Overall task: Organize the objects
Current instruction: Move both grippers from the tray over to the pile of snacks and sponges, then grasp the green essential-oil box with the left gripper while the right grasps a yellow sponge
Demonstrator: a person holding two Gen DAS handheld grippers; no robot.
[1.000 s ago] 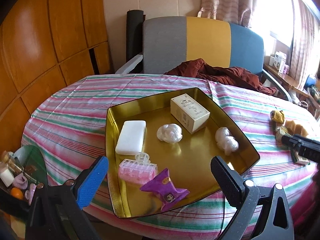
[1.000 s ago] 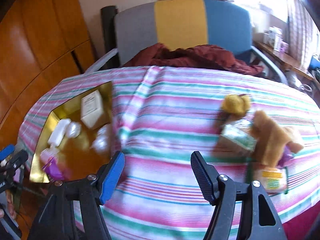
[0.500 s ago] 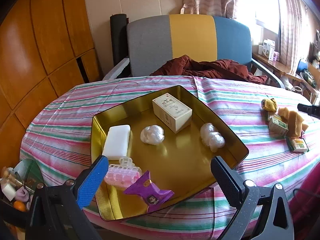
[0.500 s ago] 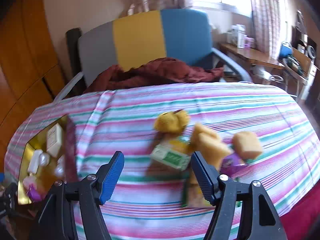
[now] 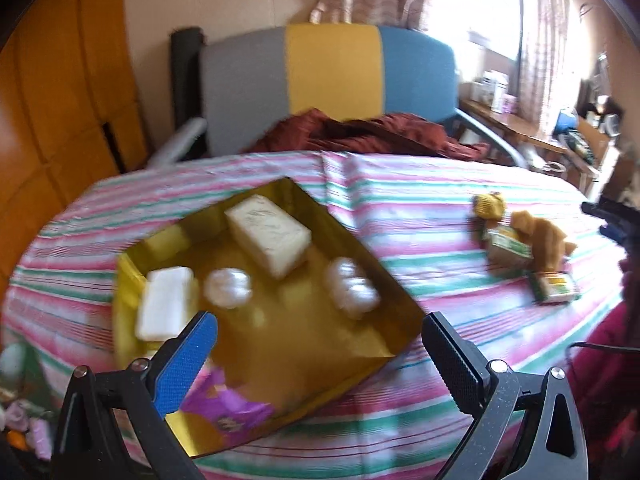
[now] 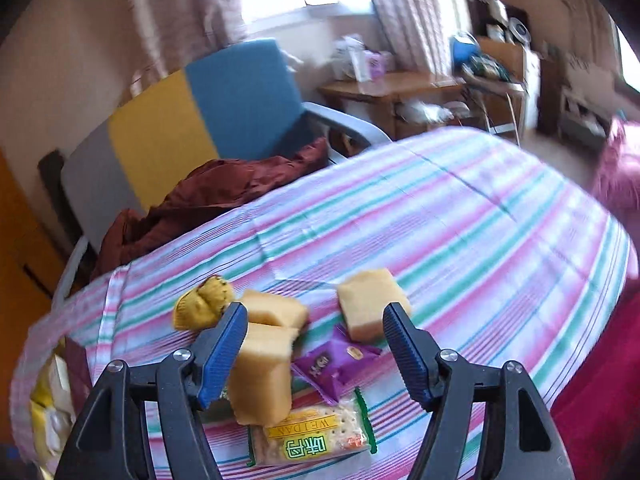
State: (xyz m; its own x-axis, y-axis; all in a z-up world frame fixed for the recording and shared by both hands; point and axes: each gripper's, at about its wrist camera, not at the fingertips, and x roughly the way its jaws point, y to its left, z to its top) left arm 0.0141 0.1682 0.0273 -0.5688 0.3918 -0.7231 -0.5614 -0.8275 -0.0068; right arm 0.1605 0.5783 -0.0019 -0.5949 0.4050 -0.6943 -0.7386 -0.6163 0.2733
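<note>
A gold tray [image 5: 400, 300] on the striped tablecloth holds a cream box [image 5: 268, 236], a white bar [image 5: 164, 304], two white wrapped lumps [image 5: 228, 286] and a purple packet [image 5: 228, 404]. My left gripper [image 5: 320, 344] hovers open over the tray's near side, nothing between its fingers. My right gripper [image 6: 316, 316] stands open above a pile of snacks: three yellow sponge cakes [image 6: 262, 364], a purple packet [image 6: 336, 364], a green cracker packet [image 6: 312, 436] and a yellow knitted piece [image 6: 204, 304]. None of the snacks touches its pads. The blur hides fine detail.
A grey, yellow and blue chair [image 5: 332, 76] with a dark red cloth [image 5: 360, 132] on it stands behind the table. Wooden panels [image 5: 52, 120] line the left wall. A cluttered side table [image 6: 400, 88] stands under the window. Bare striped cloth [image 6: 460, 232] lies beyond the snacks.
The right gripper has swung right from the tray's side to above the snack pile and has rolled. The left gripper has shifted, so the tray sits lower and further left in its view.
</note>
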